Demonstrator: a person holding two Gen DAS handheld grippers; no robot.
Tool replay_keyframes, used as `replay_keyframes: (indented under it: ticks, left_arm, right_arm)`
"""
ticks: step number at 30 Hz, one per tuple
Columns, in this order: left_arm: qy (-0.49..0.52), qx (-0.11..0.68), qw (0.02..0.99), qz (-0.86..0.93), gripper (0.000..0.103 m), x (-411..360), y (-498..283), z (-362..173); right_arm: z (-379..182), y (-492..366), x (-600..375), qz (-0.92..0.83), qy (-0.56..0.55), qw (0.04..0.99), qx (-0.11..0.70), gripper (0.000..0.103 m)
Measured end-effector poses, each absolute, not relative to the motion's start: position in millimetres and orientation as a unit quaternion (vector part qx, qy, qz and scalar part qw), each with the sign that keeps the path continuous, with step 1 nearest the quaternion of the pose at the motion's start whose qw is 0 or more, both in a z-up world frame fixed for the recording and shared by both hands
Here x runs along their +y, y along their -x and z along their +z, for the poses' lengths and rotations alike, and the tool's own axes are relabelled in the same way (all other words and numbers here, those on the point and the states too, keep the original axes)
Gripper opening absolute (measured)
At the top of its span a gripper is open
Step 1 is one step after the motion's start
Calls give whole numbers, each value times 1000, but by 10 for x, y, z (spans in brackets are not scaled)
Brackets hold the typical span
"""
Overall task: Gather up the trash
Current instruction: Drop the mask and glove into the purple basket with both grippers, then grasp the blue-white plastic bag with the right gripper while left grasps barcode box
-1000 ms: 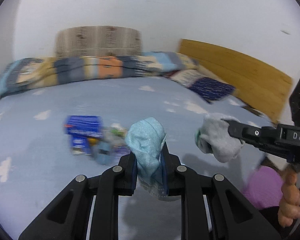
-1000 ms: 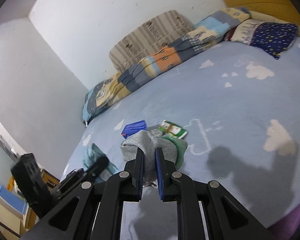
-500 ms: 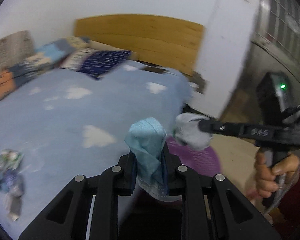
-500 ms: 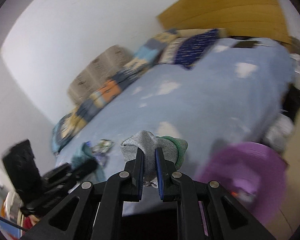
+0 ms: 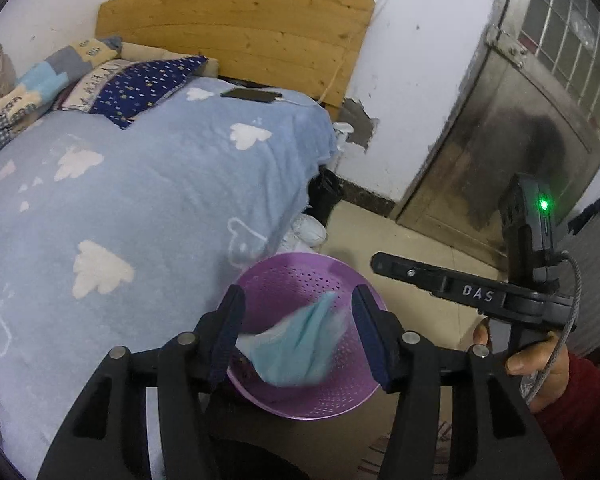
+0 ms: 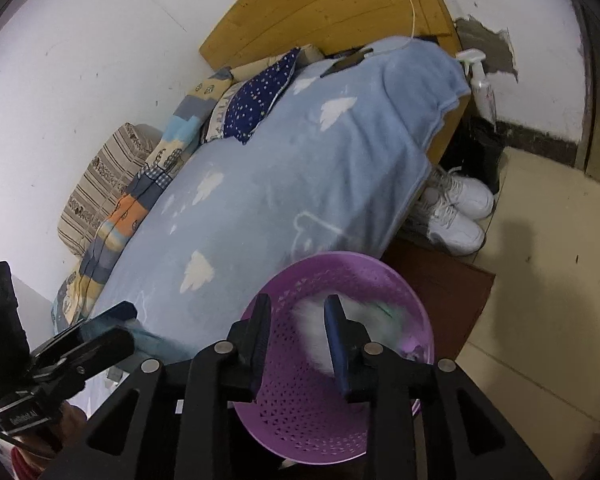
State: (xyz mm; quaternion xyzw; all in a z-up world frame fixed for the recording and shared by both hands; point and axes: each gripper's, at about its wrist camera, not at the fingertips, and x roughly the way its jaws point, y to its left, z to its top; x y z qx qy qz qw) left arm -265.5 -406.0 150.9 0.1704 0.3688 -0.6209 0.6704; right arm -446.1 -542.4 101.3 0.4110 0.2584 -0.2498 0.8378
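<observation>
Left wrist view: the left hand-held gripper (image 5: 298,326) hangs over a purple perforated basket (image 5: 296,280) that sits on the floor against the side of a bed (image 5: 140,208). Its jaws have just been opening and now stand well apart. A light blue cloth (image 5: 300,352) is between them, blurred, apparently dropping free towards the basket; neither pad seems to press on it. The cloth looks soft, limp and very light, so it should crumple under any pinch and can be taken by any bunched fold. To the right, the right hand-held gripper (image 5: 380,262) shows side-on, held by a hand (image 5: 540,364); its jaws cannot be told apart from this angle. The basket's near rim is hidden behind the gripper's own body.

Right wrist view: the right hand-held gripper (image 6: 296,316) is also above the basket (image 6: 416,312). Its jaws have just been opening and stand partly apart. A pale grey cloth with a green edge (image 6: 364,312) is smeared by motion just past the fingers, seemingly falling into the basket, so its shape is hard to make out. It too looks soft and light. At lower left the left hand-held gripper (image 6: 112,320) appears with a blur of blue at its tip. White sneakers (image 6: 452,212) stand beside the bed.
</observation>
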Motion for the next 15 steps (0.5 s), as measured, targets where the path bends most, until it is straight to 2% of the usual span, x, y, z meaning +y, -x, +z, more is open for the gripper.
replay_keyframes:
  ticks: [3,5,6,15]
  left_arm:
    - [-155,367,685,-609,55,-3864,2530,1564]
    - [-146,365,701,-595,58,-3696,2422,1586]
    - [-142,364,707,-589,59,-3623,2370,1595]
    - [-95,374,768,-511,60,-2607,1756,1539]
  right_arm:
    - [1098,4407,-5412,-243,-402,846,253,31]
    - [1151,4358,-5380,-234,-399,850,251,44]
    - [1185,4313,-5346,-228,-396,854,250,47]
    - [1464,3492,-4781,-134,-340,889,277,47]
